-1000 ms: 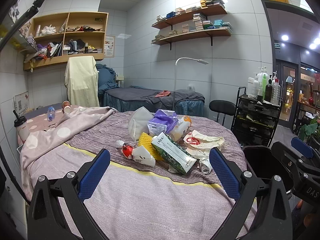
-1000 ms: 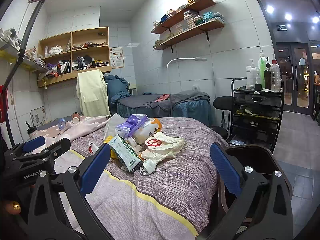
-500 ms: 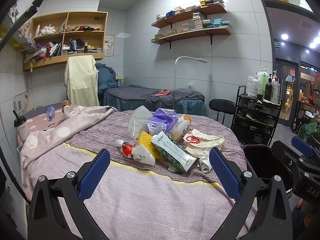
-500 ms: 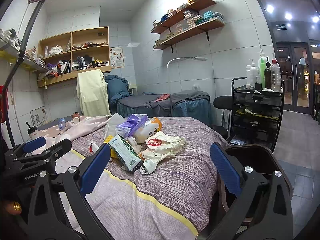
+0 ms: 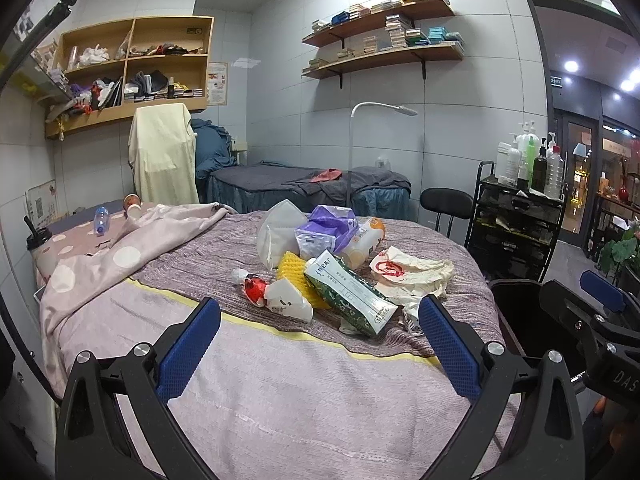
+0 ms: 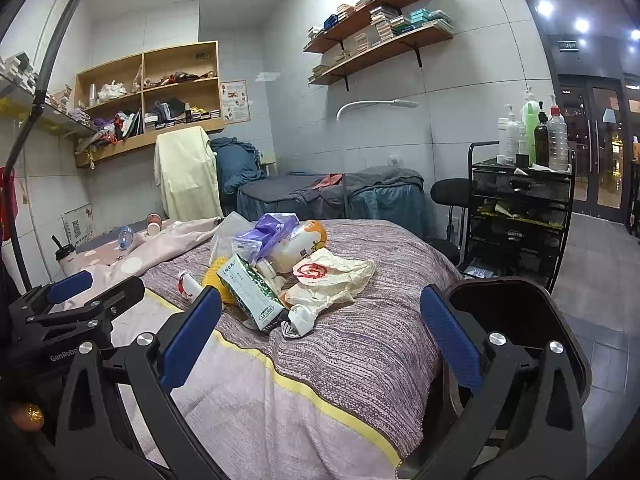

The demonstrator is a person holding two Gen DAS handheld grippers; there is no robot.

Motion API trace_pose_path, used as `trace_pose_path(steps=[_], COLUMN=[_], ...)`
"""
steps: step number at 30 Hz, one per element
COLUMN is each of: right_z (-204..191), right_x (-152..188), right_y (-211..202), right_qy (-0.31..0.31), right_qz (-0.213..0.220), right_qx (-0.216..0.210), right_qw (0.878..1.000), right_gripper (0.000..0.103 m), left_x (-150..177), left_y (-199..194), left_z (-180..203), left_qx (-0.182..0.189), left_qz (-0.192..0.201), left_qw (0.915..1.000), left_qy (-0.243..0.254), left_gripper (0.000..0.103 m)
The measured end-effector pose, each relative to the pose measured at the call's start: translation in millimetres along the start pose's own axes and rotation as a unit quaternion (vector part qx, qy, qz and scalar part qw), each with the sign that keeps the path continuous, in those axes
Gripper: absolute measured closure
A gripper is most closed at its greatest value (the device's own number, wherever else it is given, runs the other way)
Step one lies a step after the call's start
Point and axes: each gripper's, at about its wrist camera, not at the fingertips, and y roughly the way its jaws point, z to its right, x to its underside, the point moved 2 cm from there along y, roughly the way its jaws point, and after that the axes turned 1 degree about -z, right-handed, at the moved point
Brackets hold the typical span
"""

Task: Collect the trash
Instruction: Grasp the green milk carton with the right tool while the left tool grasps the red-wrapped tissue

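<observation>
A pile of trash lies on the bed: a green and white packet (image 5: 350,294) (image 6: 250,290), a crumpled white bag with a red mark (image 5: 412,272) (image 6: 328,276), a purple plastic bag (image 5: 326,230) (image 6: 268,232), a white and orange bottle (image 6: 298,246), a yellow foam net (image 5: 294,274) and a red and white wrapper (image 5: 276,298). My left gripper (image 5: 318,352) is open and empty, short of the pile. My right gripper (image 6: 320,344) is open and empty, over the bed's near right side. A dark bin (image 6: 516,308) (image 5: 516,316) stands beside the bed at right.
A pink dotted blanket (image 5: 108,260) lies on the bed's left with a small bottle (image 5: 100,220) and a cup (image 5: 38,240). A black trolley with bottles (image 6: 520,208), a black stool (image 6: 450,196), a second bed (image 5: 308,188) and wall shelves stand behind.
Both grippers have barely moved; the view has drifted very slightly. Nothing was picked up or let go.
</observation>
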Motion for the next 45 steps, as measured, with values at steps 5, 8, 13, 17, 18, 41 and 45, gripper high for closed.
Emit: trace_pose_path(steps=[5,8,13,17,18,41,45], right_z=[-3,-5,-19,-42,-47,-117,-110], right_x=[2,1,-2,-6,-6,9,1], right_y=[24,47,91,130,138,277,270], right_qy=[-0.009,-0.016,-0.041,-0.101,-0.111,-0.234,-0.203], right_qz=[-0.056,-0.102,-0.166,-0.203,-0.211,-0.33,-0.311], right_qx=[-0.027,-0.05,-0.088,-0.108,-0.108,-0.109,-0.125], right_qw=[0.998,0.993,0.981,0.968,0.965,0.908,0.92], right_gripper=[0.005,0.005,0.005,0.005,0.005,0.045,0.046], left_x=[6,11,12,7,6,-11,-14], left_y=[18,36,63,85,89,172,177], left_z=[-8,-22,-48,-68,-72,-121,-130], left_qx=[0.003,0.008,0.006,0.011,0.013,0.069,0.077], left_qz=[-0.045,-0.087,-0.141,-0.174,-0.18,-0.265,-0.267], left_qw=[0.999,0.9961,0.9893,0.983,0.9816,0.9465,0.9408], left_qy=[0.0,-0.013,-0.037,-0.057,-0.063,-0.172,-0.195], left_gripper=[0.006,0.006,0.006,0.006,0.006,0.015,0.016])
